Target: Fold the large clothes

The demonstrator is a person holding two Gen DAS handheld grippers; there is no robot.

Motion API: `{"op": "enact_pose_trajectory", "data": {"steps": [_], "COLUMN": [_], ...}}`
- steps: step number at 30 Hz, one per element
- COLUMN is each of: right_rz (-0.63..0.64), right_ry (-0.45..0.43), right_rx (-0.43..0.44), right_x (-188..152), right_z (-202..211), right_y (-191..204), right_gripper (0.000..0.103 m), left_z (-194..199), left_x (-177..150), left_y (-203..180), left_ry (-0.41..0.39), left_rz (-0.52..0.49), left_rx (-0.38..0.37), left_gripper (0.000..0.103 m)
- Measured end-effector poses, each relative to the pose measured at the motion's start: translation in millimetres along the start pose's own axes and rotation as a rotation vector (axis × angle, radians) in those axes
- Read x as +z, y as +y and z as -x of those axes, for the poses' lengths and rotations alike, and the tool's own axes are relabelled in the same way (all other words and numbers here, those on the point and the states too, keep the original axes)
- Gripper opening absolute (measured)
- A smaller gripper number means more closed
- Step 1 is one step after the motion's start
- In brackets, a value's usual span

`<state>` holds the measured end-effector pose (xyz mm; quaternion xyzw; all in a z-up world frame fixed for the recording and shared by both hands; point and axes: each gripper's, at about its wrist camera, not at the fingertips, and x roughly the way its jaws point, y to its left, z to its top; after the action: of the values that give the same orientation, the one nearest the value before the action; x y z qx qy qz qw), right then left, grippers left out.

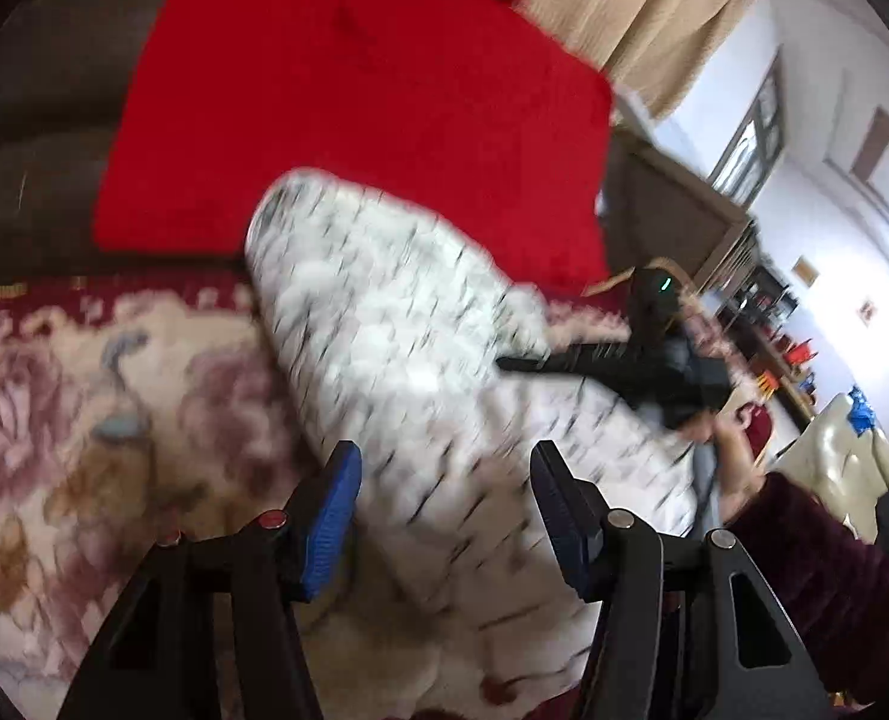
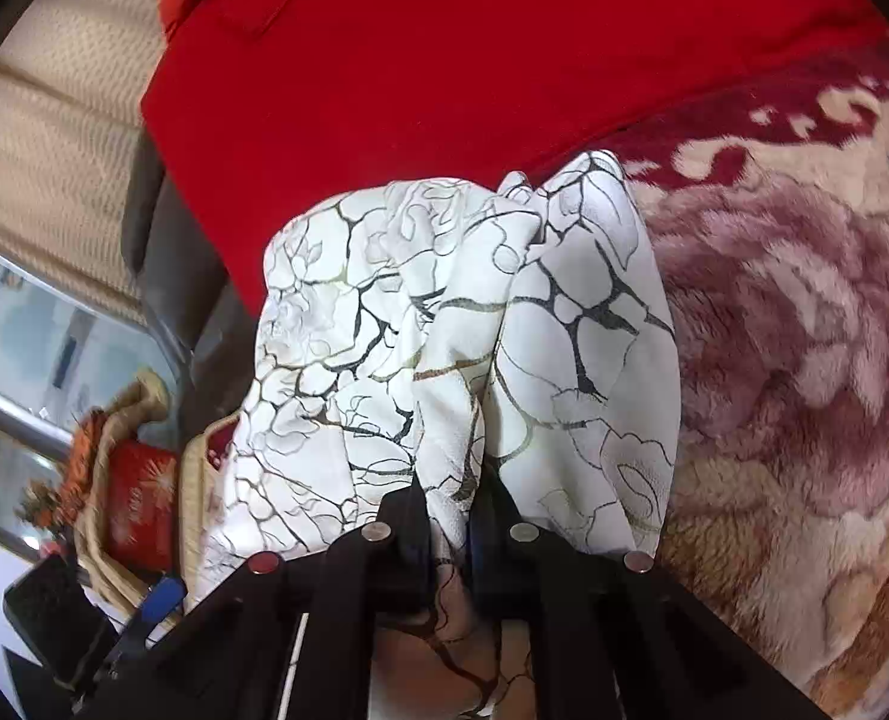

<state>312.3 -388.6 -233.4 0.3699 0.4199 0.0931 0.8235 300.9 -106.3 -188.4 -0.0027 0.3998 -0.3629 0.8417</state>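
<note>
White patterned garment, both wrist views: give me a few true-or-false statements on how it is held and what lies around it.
1. The right hand-held gripper is shut on the white patterned garment. True.
2. The left hand-held gripper is clamped on the garment. False: its jaws stand apart, with cloth lying between them and not pinched.
3. A red cloth lies beyond the garment. True.
4. The garment rests on a bare wooden table. False: under it is a floral plush blanket.
5. The garment is plain white. False: it carries dark branching lines.
</note>
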Motion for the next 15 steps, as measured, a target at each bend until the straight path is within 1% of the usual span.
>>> {"op": "enact_pose_trajectory", "data": {"steps": [4,5,6,7,8,9,10,11,13,15], "right_rz": [-0.019,-0.035,-0.051,-0.075,-0.107,-0.144,-0.153,-0.14,-0.088,-0.024], "right_ry": [0.0,-0.003,-0.006,-0.005,-0.002,-0.009,-0.038,-0.074,-0.116,-0.102], "right_rx": [0.021,0.035,0.047,0.066,0.08,0.1,0.125,0.135,0.118,0.125], "right_x": [1.1,1.0,2.4,3.7,4.8,3.3,0.9,-1.8,-8.9,-16.6], "right_z": [-7.9,-5.4,1.3,10.4,22.7,35.9,50.6,63.8,87.2,97.8], "right_y": [-1.6,-1.2,-3.6,-6.5,-6.4,-5.5,-3.6,-1.8,10.3,30.2], "right_gripper": [0.009,0.01,0.014,0.021,0.024,0.029,0.03,0.03,0.03,0.03], "left_z": [-14.9,-19.4,-21.9,-24.9,-29.8,-31.0,-30.5,-30.4,-33.3,-35.6], "left_x": [-5.4,-8.3,-14.9,-21.3,-23.7,-24.9,-24.6,-23.9,-24.4,-23.2], "left_y": [-10.2,-13.3,-15.4,-18.3,-20.8,-19.9,-18.0,-17.0,-20.7,-23.4], "left_ry": [0.015,0.024,0.035,0.046,0.053,0.055,0.055,0.056,0.053,0.047], "left_rz": [-0.02,-0.03,-0.058,-0.081,-0.091,-0.085,-0.075,-0.068,-0.08,-0.084], "left_rx": [0.021,0.042,0.08,0.109,0.128,0.13,0.122,0.116,0.125,0.13], "left_gripper": [0.06,0.062,0.062,0.063,0.063,0.063,0.063,0.063,0.063,0.063]}}
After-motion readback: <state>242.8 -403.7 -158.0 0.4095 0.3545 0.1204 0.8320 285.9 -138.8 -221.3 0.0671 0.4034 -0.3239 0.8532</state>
